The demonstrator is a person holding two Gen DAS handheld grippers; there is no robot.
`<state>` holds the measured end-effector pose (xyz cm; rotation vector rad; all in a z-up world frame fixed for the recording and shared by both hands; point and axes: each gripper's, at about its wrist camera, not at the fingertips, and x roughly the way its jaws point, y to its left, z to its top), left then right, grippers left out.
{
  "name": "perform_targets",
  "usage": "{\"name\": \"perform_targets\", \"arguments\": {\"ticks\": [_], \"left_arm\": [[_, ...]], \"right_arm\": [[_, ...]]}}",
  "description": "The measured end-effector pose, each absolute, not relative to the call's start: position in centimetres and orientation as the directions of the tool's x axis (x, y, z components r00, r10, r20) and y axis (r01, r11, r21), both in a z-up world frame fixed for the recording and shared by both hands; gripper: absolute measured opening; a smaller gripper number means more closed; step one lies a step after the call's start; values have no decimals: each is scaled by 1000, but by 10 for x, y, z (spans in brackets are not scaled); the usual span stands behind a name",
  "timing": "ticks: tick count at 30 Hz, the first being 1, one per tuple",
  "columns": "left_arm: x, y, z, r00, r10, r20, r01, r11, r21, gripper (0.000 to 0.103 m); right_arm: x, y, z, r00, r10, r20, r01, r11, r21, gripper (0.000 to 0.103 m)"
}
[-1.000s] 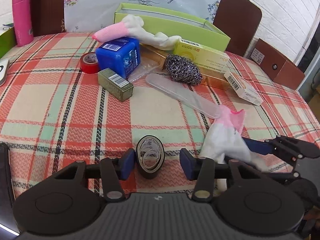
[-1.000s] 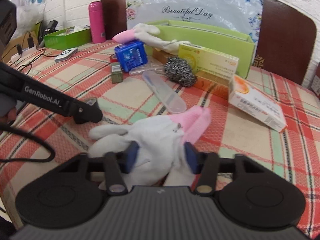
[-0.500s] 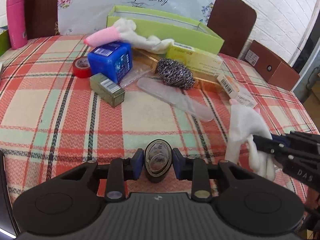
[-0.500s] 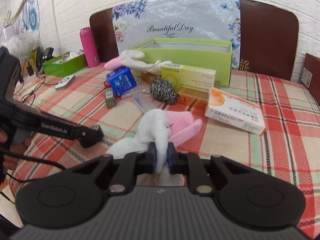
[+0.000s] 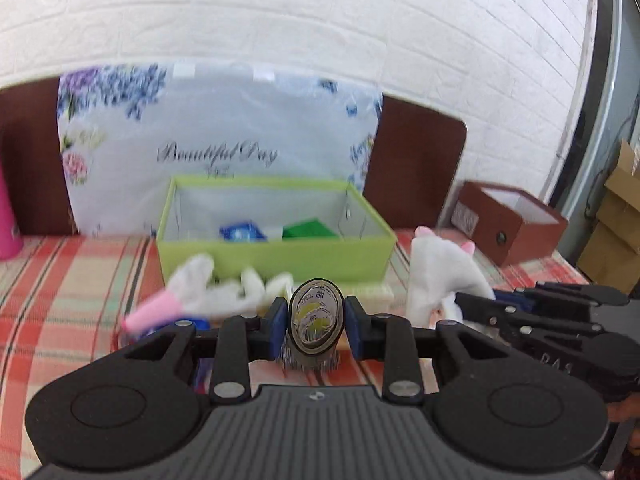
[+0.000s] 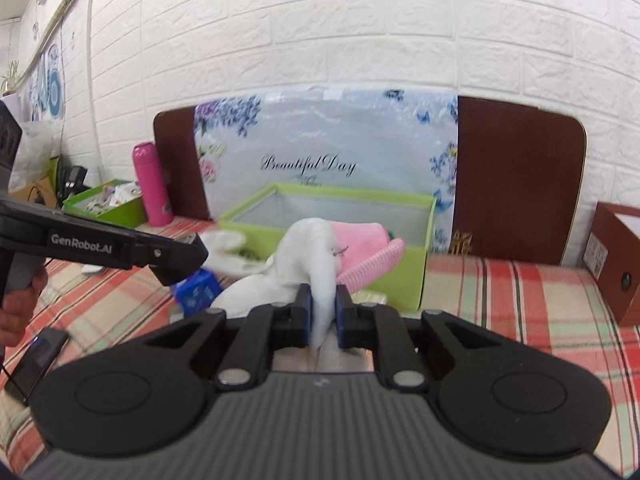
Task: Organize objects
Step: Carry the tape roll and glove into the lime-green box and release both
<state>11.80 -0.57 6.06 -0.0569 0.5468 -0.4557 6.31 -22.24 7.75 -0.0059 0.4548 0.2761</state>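
Black roll of tape, standing on edge, is pinched in the left gripper; the right gripper pinches a limp white glove with pink cuff. Straight ahead of both sits the open lime-green cardboard box, its long side facing them, the left gripper apparently nearer.

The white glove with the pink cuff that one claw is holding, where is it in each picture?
Left wrist view: the white glove hangs at the right, pinched by the right claw that comes in from that side.
Right wrist view: the glove is in the middle, squeezed in the right claw.
Shared landmark: the green box stands behind the glove, in front of the Beautiful Day bag.
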Motion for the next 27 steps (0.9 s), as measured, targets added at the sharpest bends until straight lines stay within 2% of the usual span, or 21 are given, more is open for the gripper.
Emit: {"name": "perform_targets", "arguments": {"ticks": [9,15,18,19,20,21,22,23,24,27], "left_arm": [[207,-25,84,815,-386,-433,328,922,-205,32],[263,-37,75,838,-331,-433,268,942,-201,32],[282,-41,65,844,-310,-438,252,950,-187,32],[286,-42,61,847,-301,-439,246,953,-178,37],[290,-42,56,849,-292,-440,240,956,-172,48],[293,-43,52,853,-275,-444,224,960,-165,80],[296,-43,47,859,-239,-454,192,970,-147,98],[296,-43,43,868,-196,-457,156,980,-125,99],[297,-43,38,875,-161,-457,128,987,-102,99],[298,-36,29,860,-170,-482,130,985,-116,99]], "right_arm": [[160,-226,91,898,204,-390,-209,977,31,12],[225,-228,84,912,167,-374,-180,984,-1,12],[253,-230,69,905,159,-394,-180,984,-16,14],[261,-229,61,898,153,-412,-178,984,-23,15],[268,-228,53,891,147,-431,-178,983,-34,18],[273,-226,46,879,147,-453,-190,981,-49,34],[276,-223,39,869,142,-474,-199,977,-71,46],[276,-221,34,867,131,-480,-200,975,-95,68],[273,-219,30,876,120,-468,-201,971,-129,83],[264,-214,25,900,97,-426,-198,960,-199,94]]}}
